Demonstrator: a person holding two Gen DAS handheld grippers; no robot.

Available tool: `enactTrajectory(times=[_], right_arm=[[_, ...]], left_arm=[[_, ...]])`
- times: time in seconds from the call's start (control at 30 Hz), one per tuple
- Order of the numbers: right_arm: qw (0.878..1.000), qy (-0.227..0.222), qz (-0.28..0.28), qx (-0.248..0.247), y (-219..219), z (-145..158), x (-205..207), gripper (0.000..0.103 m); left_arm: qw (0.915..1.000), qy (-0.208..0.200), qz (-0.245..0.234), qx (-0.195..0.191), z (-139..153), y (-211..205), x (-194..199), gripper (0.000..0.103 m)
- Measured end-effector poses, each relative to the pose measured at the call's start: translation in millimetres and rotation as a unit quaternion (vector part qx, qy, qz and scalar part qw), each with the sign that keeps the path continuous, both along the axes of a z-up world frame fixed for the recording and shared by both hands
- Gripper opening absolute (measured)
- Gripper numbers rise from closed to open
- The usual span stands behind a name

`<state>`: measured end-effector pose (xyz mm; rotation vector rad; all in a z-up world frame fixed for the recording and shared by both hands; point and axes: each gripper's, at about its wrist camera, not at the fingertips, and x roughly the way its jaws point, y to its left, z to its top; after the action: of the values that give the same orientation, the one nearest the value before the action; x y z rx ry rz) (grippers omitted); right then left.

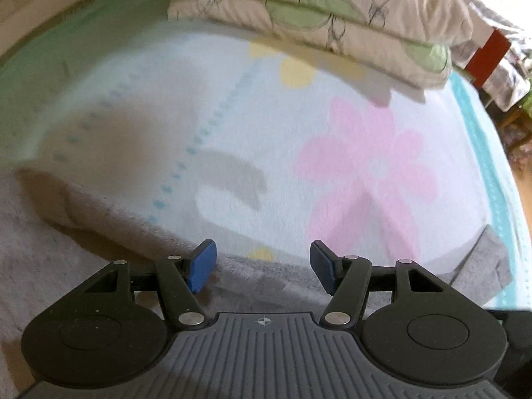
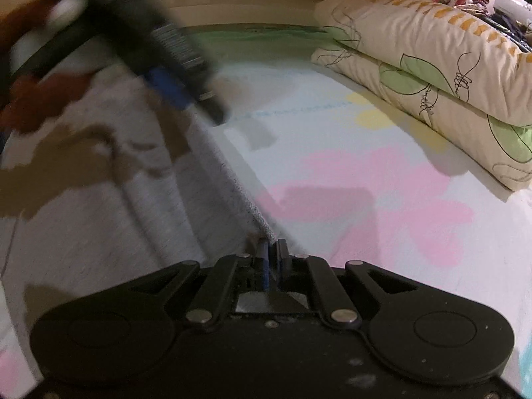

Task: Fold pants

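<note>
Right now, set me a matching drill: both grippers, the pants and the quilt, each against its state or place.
1 left gripper
2 right gripper
3 pants
4 quilt

A folded in a stack at the bed's far side
B shut on grey cloth
C open, empty
D grey, spread on the flowered sheet

Pairs: 1-C, 2-B, 3-D, 4-A

Counted one pair of grey pants (image 2: 99, 199) spread on one bed (image 1: 232, 116). Two claws were in view: left claw (image 1: 262, 266), right claw (image 2: 272, 262). Two stacked pillows (image 2: 432, 76) lay at bed's far end. One large pink flower (image 1: 372, 179) printed on sheet.
</note>
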<state>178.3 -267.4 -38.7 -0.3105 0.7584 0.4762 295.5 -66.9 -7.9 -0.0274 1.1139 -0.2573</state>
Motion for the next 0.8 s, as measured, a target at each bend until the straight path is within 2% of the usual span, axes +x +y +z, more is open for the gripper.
enactTrajectory(times=[0.1,0.23,0.4,0.57,0.63,0.67,0.7,0.73,0.8], right_arm=[[1.0,-0.002,-0.014,-0.001,0.2,-11.6,-12.6,0.005],[0.999,-0.006,-0.033,0.008,-2.9,-19.5,-15.3,0.005],[0.998,-0.017,-0.05,0.024,-4.9,-18.2,-20.5,0.005],[0.999,-0.029,-0.042,0.01,1.3,-15.5,-35.2,0.005],[0.999,-0.035,-0.035,0.003,5.4,-12.5,-42.6,0.005],[0.999,-0.037,-0.034,0.001,6.3,-11.1,-43.4,0.005],[0.999,-0.037,-0.033,-0.001,8.3,-9.5,-47.1,0.005],[0.999,-0.039,-0.034,-0.002,9.3,-8.3,-49.1,0.005],[0.998,-0.045,-0.038,-0.002,11.1,-3.3,-56.6,0.001]], left_arm=[[0.9997,0.023,0.003,0.0,-9.7,-1.1,-1.6,0.061],[0.9995,0.029,0.013,0.002,-12.5,5.6,-7.0,0.061],[0.9984,0.051,0.023,-0.008,-21.8,9.4,-11.0,0.061],[0.996,0.074,0.035,-0.033,-30.9,6.4,-9.2,0.061],[0.9943,0.094,0.041,-0.032,-38.8,3.7,-4.5,0.061],[0.9931,0.105,0.039,-0.034,-43.7,2.4,-1.9,0.052],[0.9921,0.109,0.041,-0.047,-47.1,3.7,-1.9,0.016],[0.9905,0.109,0.05,-0.068,-48.1,7.8,-4.5,0.005],[0.9877,0.074,0.069,-0.119,-38.5,21.3,-18.7,0.005]])
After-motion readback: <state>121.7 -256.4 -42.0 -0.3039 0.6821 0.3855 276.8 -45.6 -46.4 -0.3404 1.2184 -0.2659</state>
